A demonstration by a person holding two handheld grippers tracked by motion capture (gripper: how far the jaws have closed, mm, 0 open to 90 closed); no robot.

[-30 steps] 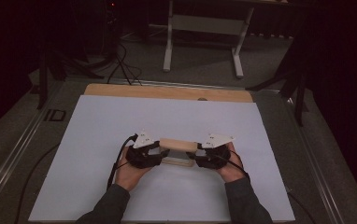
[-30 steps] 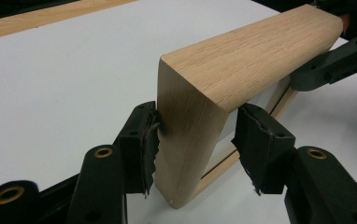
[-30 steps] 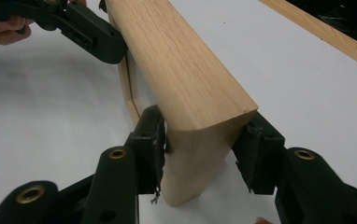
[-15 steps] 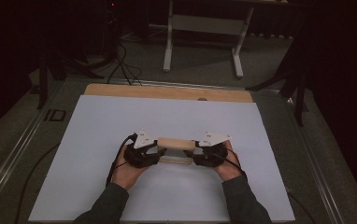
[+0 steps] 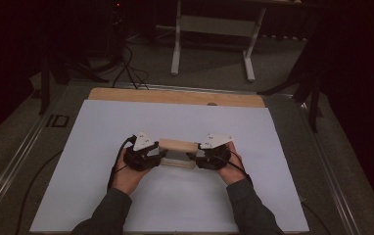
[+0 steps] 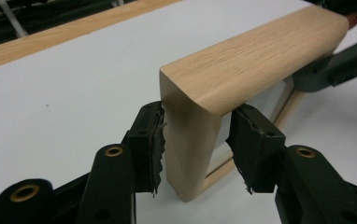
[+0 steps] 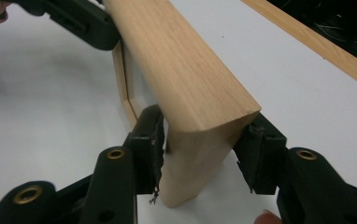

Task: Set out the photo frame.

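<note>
A pale wooden frame (image 5: 177, 146) with a rounded top bar stands on the white sheet (image 5: 126, 122), a little nearer the person than the middle. My left gripper (image 5: 161, 155) grips its left end; the jaws have just been closing, and in the left gripper view both pads of the gripper (image 6: 195, 140) press the sides of that end of the frame (image 6: 242, 60). My right gripper (image 5: 191, 156) holds the opposite end. There too the gripper (image 7: 202, 144) has its pads against the frame (image 7: 181, 65) on both sides.
A wooden strip (image 5: 175, 96) borders the sheet's far edge. Beyond the table stand the white legs of another table (image 5: 177, 44), with cables (image 5: 126, 63) on the dark floor. Metal rails (image 5: 23, 147) run along the table's sides.
Both hands and the wooden frame between them have drifted slightly to the left on the sheet. The grip on each end looks the same.
</note>
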